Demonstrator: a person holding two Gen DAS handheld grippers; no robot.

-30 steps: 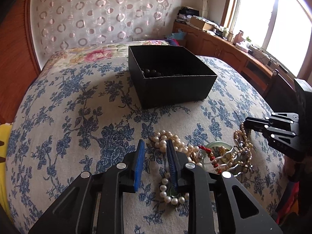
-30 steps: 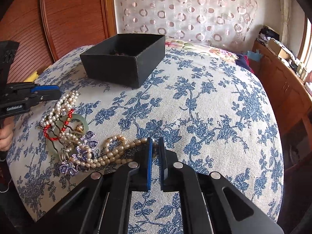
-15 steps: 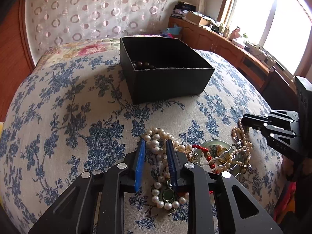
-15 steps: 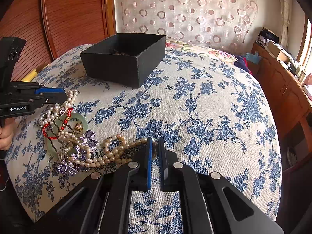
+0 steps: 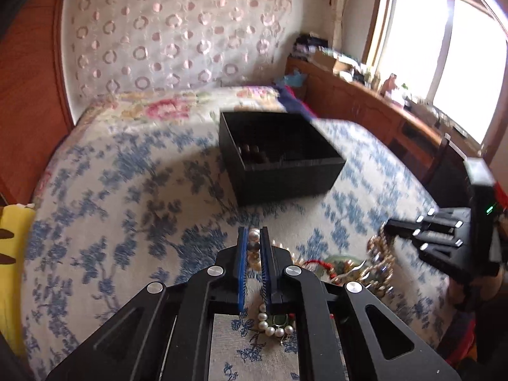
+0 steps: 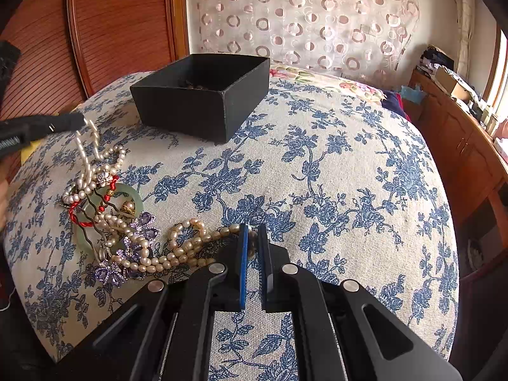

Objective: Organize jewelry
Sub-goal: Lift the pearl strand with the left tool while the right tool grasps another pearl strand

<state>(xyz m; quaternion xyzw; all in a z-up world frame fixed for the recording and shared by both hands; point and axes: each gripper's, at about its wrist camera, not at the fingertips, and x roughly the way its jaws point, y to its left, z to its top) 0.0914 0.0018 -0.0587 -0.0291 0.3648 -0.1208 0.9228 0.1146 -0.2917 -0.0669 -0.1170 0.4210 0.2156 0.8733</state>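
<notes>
Blue-flowered bedspread [image 6: 317,165] below; black box [image 6: 203,95] open at its far side, dark beads already inside. Heap of jewellery [image 6: 108,216] well short of it. Left gripper [image 5: 252,238] clamped on a white pearl strand [image 6: 87,146], drawn up off the heap. Right gripper [image 6: 252,241] pinched on a cream bead strand [image 6: 190,238] flat on the cloth. Picking stage; next, probably freeing the snag and carrying to the box.

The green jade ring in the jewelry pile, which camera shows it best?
The right wrist view: the green jade ring lies nearly whole under pearls and red cord. The left wrist view catches only a blurred sliver behind the left claw.
</notes>
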